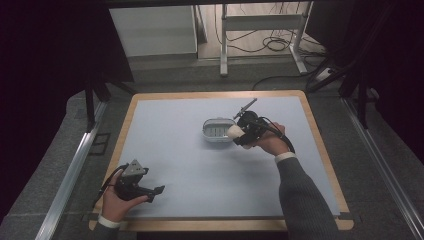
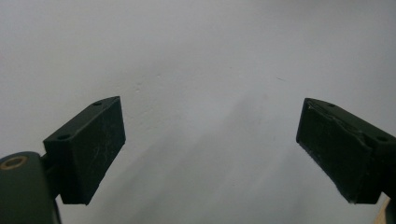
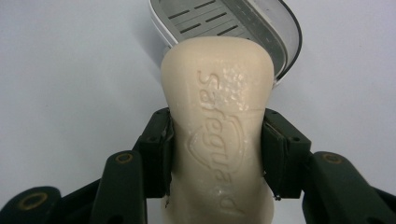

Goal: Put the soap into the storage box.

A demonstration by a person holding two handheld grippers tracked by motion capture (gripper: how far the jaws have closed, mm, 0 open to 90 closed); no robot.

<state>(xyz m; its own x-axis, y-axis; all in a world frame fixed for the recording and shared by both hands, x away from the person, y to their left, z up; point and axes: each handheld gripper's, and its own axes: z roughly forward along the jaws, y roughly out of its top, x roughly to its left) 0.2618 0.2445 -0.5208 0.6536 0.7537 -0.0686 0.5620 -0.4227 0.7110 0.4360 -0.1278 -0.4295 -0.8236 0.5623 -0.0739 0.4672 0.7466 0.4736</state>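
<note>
Where the high view looks down on the pale blue mat point(image 1: 200, 165), the right gripper point(image 1: 239, 133) sits just right of the frame's centre, held by a hand point(image 1: 272, 144) with a grey sleeve point(image 1: 302, 200) running to the lower right. A cream bar of soap point(image 1: 234, 131) is pinched in its jaws, its far end at the right edge of a small grey soap dish point(image 1: 217, 130) near mid-frame. At lower left the left gripper point(image 1: 156, 191) lies low over the mat in the other hand point(image 1: 117, 202), well apart from the dish.

From the left gripper view, the two black jaws stand spread wide — one at lower left, one at lower right — with bare mat point(image 2: 201, 70) between them.

From the right gripper view, the jaws press on both sides of the soap point(image 3: 217, 126), which rises up the middle of the frame with raised lettering on its face. Its top end overlaps the near rim of the slotted dish point(image 3: 285, 37) at upper centre — whether it touches the dish I cannot tell.
</note>
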